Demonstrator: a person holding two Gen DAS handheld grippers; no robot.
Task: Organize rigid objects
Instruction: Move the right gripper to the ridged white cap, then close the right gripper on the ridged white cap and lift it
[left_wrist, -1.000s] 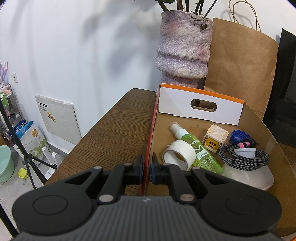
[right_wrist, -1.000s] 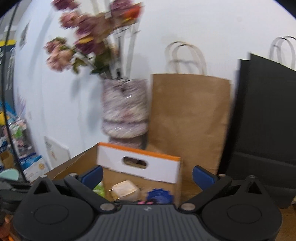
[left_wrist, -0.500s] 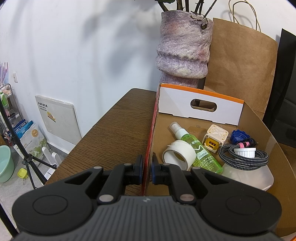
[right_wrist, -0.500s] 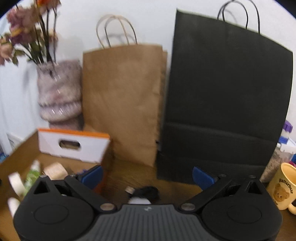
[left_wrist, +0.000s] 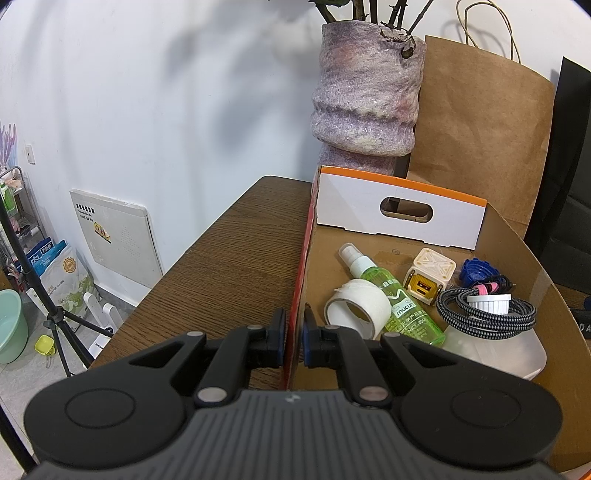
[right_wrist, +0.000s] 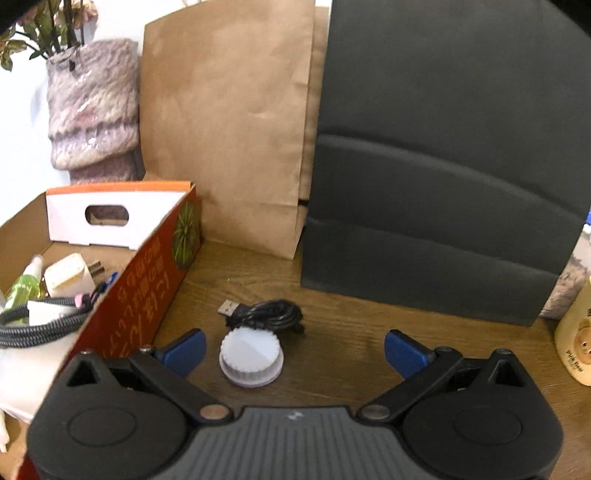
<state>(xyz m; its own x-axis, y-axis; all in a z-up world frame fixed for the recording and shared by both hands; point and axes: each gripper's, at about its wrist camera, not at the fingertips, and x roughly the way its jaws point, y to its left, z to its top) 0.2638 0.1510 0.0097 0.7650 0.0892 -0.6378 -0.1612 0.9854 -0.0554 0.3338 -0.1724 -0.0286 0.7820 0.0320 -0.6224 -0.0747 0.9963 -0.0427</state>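
Left gripper (left_wrist: 293, 341): my fingers are clamped on the near left wall of the cardboard box (left_wrist: 532, 258), one finger outside, one inside.
Right gripper (right_wrist: 294, 350): my fingers stand wide apart, holding nothing, over the worktop (right_wrist: 351, 339) just right of the box.
White cap (right_wrist: 252, 357): lies flat on the worktop between my right fingers, closer to the left one, at about 11 o'clock from the gripper body.
Black USB cable (right_wrist: 267, 314): coiled, touching or just behind the cap at 12 o'clock; plug end points left.
Box contents, left view: tape roll (left_wrist: 357, 308) at 12 o'clock; green spray bottle (left_wrist: 391, 295) lying beside it; cream cube adapter (left_wrist: 428, 275); blue item (left_wrist: 476, 267); braided cable (left_wrist: 487, 314) coiled around the neck of a white jug (left_wrist: 498, 350) at 2 o'clock.
Writing: spray bottle label reads "mucun" and "NET"; the rest I cannot read. Box's red outer side (right_wrist: 140, 295) carries yellow script, not legible to me. Mug (right_wrist: 576, 332) at 3 o'clock has small print, too blurred.
Behind: brown paper bag (right_wrist: 229, 129), black bag (right_wrist: 454, 166), mauve vase (left_wrist: 365, 96).
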